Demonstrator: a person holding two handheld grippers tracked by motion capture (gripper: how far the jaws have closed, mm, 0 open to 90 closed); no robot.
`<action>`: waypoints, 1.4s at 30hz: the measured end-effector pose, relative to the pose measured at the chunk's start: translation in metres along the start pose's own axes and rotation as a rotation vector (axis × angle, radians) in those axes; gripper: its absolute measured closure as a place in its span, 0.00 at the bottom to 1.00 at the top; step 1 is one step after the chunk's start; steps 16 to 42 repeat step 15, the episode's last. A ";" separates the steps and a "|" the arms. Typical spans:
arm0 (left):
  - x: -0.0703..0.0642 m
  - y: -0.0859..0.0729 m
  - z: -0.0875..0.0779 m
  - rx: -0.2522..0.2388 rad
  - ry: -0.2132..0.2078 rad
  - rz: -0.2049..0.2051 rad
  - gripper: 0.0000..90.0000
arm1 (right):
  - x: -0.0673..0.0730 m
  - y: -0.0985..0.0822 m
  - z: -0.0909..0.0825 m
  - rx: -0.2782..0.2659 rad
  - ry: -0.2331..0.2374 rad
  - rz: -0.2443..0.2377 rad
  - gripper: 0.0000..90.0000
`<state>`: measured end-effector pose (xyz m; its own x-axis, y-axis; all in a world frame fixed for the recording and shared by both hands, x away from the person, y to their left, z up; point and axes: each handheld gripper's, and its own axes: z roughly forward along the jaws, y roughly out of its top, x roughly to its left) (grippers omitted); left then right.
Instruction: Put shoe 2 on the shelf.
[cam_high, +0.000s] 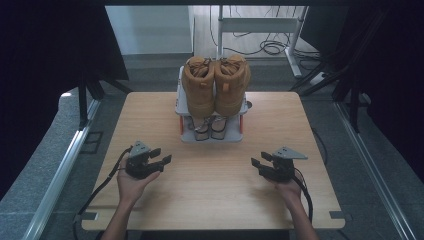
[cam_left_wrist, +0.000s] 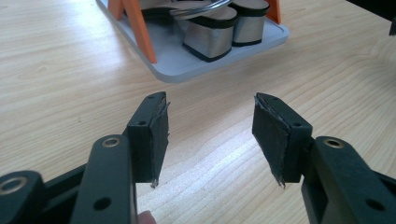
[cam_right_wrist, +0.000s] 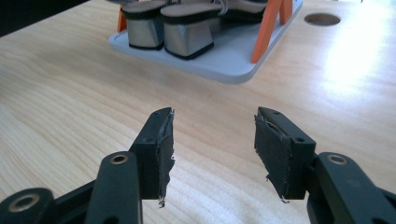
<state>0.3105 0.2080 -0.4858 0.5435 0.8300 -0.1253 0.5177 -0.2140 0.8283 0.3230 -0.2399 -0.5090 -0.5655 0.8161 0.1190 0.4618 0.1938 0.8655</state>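
The boots (cam_high: 216, 85) stand on the upper tier of the rack (cam_high: 212, 136), at the table (cam_high: 210, 185) far centre. The left gripper (cam_high: 161, 155) and right gripper (cam_high: 260, 160) rest released, empty, well apart from it. Approach step; next, advance toward the rack.

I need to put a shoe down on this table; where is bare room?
Bare wood lies between the left gripper and right gripper, in front of the two-tier shoe rack. Bare strips also flank the rack. The far middle is crowded: tan boots on top, heeled shoes underneath.
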 end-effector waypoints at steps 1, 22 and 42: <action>0.000 0.000 0.000 0.000 0.001 0.000 0.51 | -0.001 -0.001 0.002 0.017 0.000 -0.010 0.52; 0.000 -0.006 -0.001 0.021 0.029 0.028 0.49 | -0.004 0.001 -0.005 -0.020 -0.011 0.004 0.52; 0.000 -0.006 -0.001 0.021 0.029 0.028 0.49 | -0.004 0.001 -0.005 -0.020 -0.011 0.004 0.52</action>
